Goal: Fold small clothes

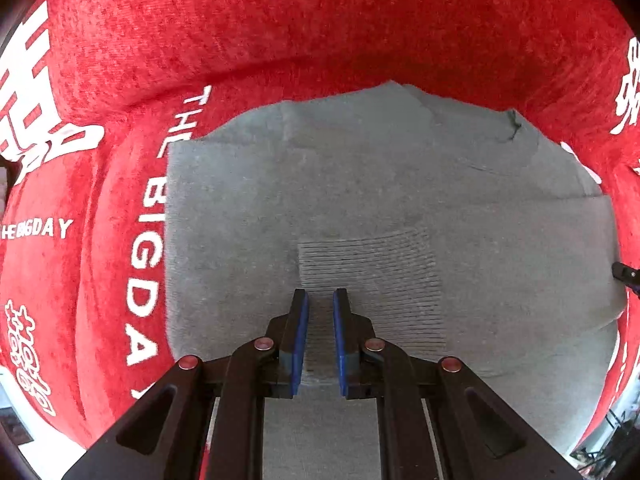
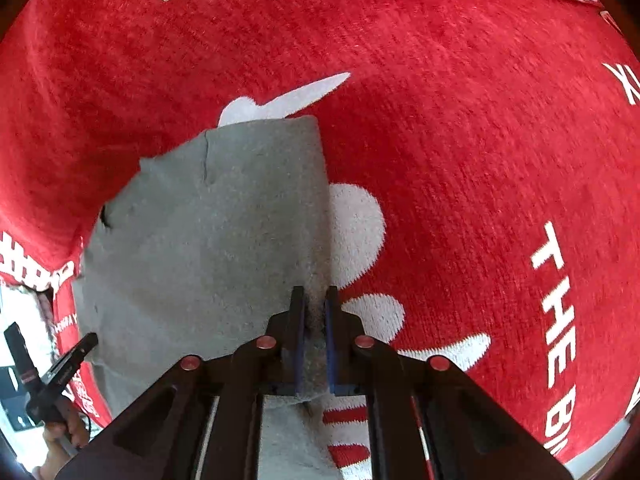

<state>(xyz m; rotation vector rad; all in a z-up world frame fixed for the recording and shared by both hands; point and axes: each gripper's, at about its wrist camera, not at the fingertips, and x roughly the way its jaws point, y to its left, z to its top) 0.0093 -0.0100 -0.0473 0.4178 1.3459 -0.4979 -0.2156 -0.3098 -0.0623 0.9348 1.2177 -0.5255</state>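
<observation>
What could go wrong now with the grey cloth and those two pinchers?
1. The right hand-held gripper pinches only the edge of the grey cloth, so the edge might slip out if pulled.
2. The left hand-held gripper is nearly closed over the ribbed patch; whether it grips the cloth is unclear, so a fold could drag crooked across the red blanket.

The cloth (image 1: 360, 208) is plain grey, with a patch of thin dark lines (image 1: 372, 284) in its middle. All around the cloth lies a red blanket (image 2: 460, 140) with white letters and shapes. Each black gripper (image 1: 321, 304) has blue pads (image 1: 305, 320) and red round dots.
</observation>
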